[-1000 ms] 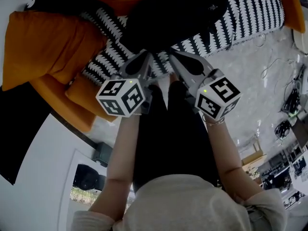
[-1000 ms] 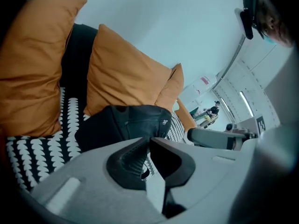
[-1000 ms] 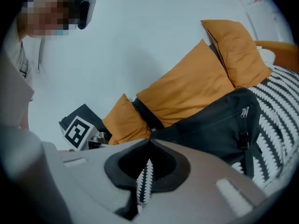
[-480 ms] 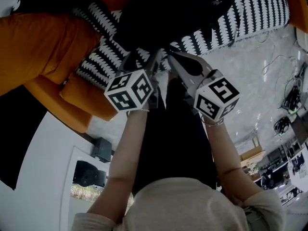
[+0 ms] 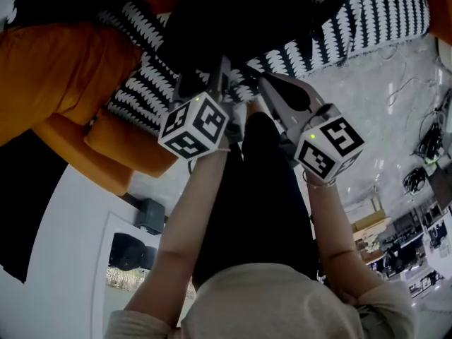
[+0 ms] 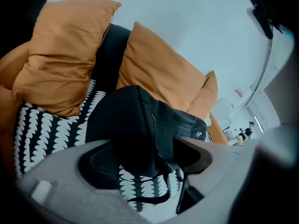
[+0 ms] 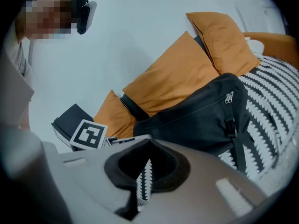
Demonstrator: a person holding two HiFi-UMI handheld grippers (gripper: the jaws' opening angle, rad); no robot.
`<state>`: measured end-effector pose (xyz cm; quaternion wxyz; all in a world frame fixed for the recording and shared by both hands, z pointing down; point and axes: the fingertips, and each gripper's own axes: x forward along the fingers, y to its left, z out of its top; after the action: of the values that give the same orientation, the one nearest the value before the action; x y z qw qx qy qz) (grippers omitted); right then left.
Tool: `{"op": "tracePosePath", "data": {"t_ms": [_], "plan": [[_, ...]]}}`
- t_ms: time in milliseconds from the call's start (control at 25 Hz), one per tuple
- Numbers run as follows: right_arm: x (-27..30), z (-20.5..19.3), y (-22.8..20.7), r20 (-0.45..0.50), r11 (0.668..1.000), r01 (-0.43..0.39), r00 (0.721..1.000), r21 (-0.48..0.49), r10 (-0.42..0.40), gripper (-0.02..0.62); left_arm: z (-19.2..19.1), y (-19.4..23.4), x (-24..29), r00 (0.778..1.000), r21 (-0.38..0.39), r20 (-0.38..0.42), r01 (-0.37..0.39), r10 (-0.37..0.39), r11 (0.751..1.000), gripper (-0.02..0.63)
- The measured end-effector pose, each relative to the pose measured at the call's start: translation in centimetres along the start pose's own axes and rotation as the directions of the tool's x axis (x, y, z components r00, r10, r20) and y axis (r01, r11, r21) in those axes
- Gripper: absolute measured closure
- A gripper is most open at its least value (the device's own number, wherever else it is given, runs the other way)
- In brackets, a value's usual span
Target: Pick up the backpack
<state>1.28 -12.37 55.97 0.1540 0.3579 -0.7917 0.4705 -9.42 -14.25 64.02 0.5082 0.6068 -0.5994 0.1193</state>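
1. Slip risk: the left gripper stands wide open and its jaws have just been opening. Only the lower front bulge of the backpack sits between them, and the pads are not pressing on it. A close from here probably pinches soft fabric only, so the bag may sag or pull free on the lift.
2. Snag risk: a thin strap loop hangs below the backpack's front edge. A jaw could catch that instead of the body, and the bag would then swing.
3. One-handed lift risk: the right gripper has its jaws together and holds nothing. Unless it opens, the left side carries the whole load, and a bulky bag likely twists out.
4. Wrong-grab risk: the patterned cover under the backpack looks like loose cloth, so a low jaw may take it along.
5. Position: the backpack lies on that cover and leans on the orange cushions behind it.
6. The left gripper is at the backpack's near edge, with the bag's corner inside the jaw gap but unclamped.
7. The right gripper is short of the backpack, near its buckle-strap side, and seems apart from it.
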Motion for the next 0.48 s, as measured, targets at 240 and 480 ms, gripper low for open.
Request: {"op": "tracePosePath", "data": {"t_ms": [240,480], "plan": [[-0.4,-1.2,-0.7,-0.012,1.0,-0.003,1.0,0.009,0.003,0.592,0.3,0.5,1.1,0.995,0.007,0.09,-0.035,0.034,0.999,0.27],[0.8,-0.6,-1.1,-0.016,0.999,-0.023,1.0,0.024,0.024,0.592,2.2,1.0,3.4,0.993,0.017,0.114,-0.041,0.039,0.999,0.273]]}}
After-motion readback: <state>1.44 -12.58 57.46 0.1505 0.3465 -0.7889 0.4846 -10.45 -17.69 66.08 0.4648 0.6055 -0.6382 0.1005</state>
